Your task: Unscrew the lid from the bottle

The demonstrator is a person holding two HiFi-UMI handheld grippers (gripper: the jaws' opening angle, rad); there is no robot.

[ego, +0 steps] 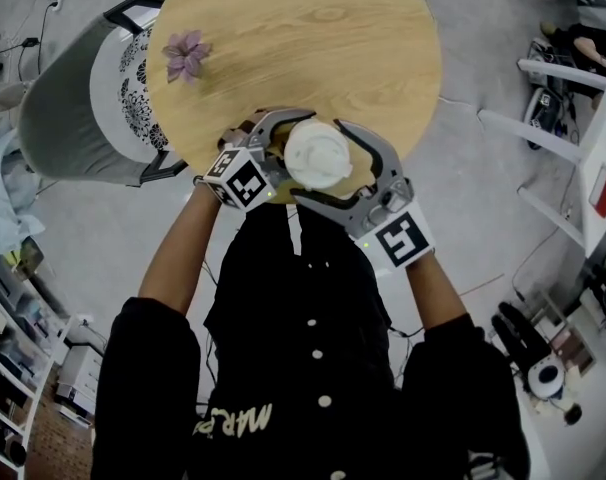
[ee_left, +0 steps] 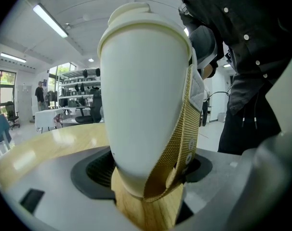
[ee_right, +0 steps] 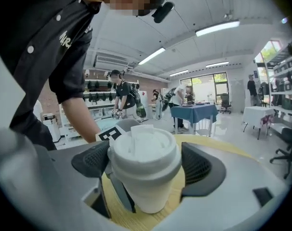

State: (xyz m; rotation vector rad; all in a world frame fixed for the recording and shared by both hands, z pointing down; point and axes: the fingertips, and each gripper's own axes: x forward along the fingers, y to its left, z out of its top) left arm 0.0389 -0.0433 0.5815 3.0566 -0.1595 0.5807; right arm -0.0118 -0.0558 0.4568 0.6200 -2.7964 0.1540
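Note:
A white bottle (ego: 318, 158) with a white lid (ee_right: 145, 146) stands near the front edge of the round wooden table (ego: 313, 28). In the left gripper view its pale body (ee_left: 141, 105) fills the middle, and a yellow woven strap (ee_left: 179, 148) hangs down its side. My left gripper (ee_left: 146, 172) is shut on the bottle's lower body, with a dark pad (ee_left: 95, 170) on each side. From the right, my right gripper (ee_right: 146, 165) is shut on the lid, its ribbed pads (ee_right: 199, 165) against the rim. In the head view the left gripper (ego: 283, 153) and the right gripper (ego: 321, 164) wrap the bottle from both sides.
A purple paper flower (ego: 186, 55) lies on the table at the far left. A grey chair with a patterned white back (ego: 93, 98) stands left of the table. White furniture (ego: 573, 138) and floor clutter are on the right. People (ee_right: 124, 100) stand far behind.

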